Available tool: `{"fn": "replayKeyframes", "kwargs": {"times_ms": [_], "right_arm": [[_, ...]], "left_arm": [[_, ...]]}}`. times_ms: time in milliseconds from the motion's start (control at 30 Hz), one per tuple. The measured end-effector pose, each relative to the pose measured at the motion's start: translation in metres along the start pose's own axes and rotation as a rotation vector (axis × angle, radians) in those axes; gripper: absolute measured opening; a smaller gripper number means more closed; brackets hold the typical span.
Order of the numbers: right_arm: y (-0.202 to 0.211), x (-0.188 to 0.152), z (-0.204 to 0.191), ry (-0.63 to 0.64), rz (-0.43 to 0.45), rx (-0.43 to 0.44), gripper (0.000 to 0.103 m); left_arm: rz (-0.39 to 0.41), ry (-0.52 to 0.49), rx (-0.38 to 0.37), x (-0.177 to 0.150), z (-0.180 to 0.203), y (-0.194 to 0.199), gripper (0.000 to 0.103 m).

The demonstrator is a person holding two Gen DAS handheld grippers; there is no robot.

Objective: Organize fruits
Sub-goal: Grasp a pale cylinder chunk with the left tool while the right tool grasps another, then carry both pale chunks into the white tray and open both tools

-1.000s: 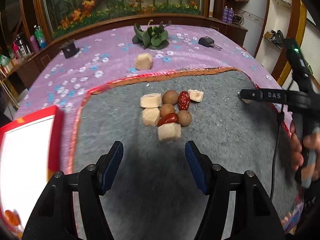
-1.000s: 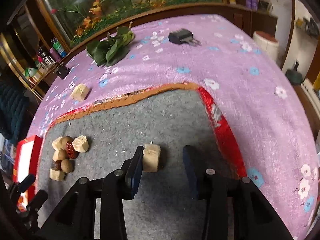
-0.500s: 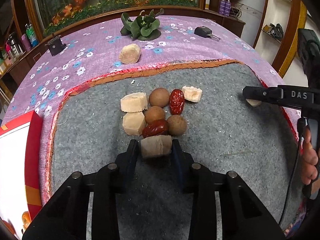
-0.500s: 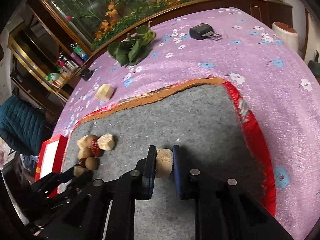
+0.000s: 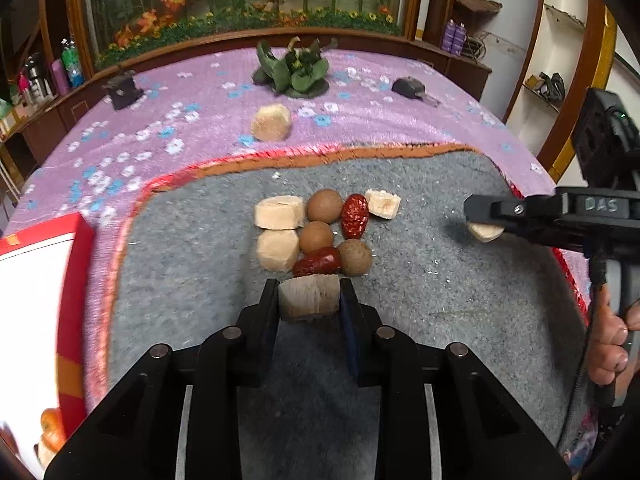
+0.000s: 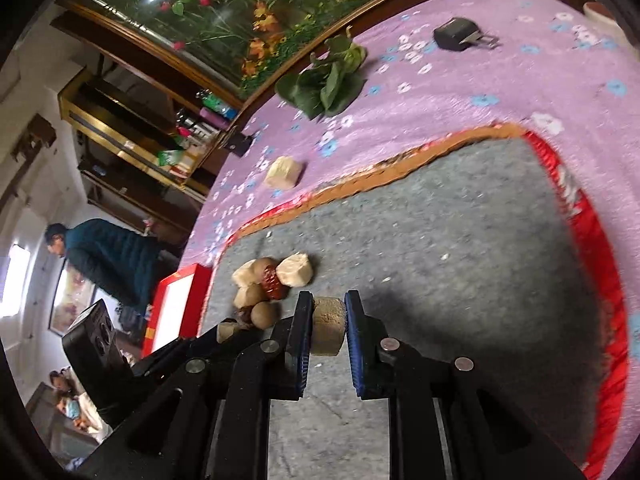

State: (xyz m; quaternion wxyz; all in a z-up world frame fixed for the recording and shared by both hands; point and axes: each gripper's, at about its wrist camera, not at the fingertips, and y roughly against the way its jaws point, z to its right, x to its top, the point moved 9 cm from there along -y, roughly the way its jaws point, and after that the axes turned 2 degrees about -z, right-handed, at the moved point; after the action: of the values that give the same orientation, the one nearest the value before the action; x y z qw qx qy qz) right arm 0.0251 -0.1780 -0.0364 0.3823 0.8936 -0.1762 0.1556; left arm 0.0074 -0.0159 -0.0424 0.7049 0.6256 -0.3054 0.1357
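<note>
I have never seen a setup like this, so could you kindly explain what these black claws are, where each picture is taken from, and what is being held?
There is no robot here: a person holds a two-finger gripper in each hand, and a fisheye camera on each one looks forward along its fingers. That is why black arms fill the bottom of both pictures.

The left wrist view shows the left gripper shut on a pale fruit chunk at the near edge of a cluster of fruit: pale chunks, brown round fruits and red dates on a grey mat. At its right edge the right gripper appears side on.

The right wrist view shows that right gripper shut on a second pale chunk. One more chunk lies off the mat, on the purple flowered cloth, near a bunch of green leaves.
</note>
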Motion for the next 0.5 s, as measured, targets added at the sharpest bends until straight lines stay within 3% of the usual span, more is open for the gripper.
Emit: {"fn": "replayKeyframes", "kwargs": {"times_ms": [200, 300, 500], "right_arm": [[0.0, -0.005, -0.011, 0.062, 0.021, -0.031, 0.017], [-0.001, -0.006, -0.013, 0.088, 0.03, -0.039, 0.017], [-0.017, -0.019, -0.041, 0.078, -0.014, 0.031, 0.017]], "left_arm": [[0.076, 0.004, 0.05, -0.009, -0.013, 0.043, 0.026], [0.129, 0.052, 0.048, -0.014, -0.028, 0.07, 0.026], [0.199, 0.106, 0.096, -0.024, -0.064, 0.107, 0.026]]}}
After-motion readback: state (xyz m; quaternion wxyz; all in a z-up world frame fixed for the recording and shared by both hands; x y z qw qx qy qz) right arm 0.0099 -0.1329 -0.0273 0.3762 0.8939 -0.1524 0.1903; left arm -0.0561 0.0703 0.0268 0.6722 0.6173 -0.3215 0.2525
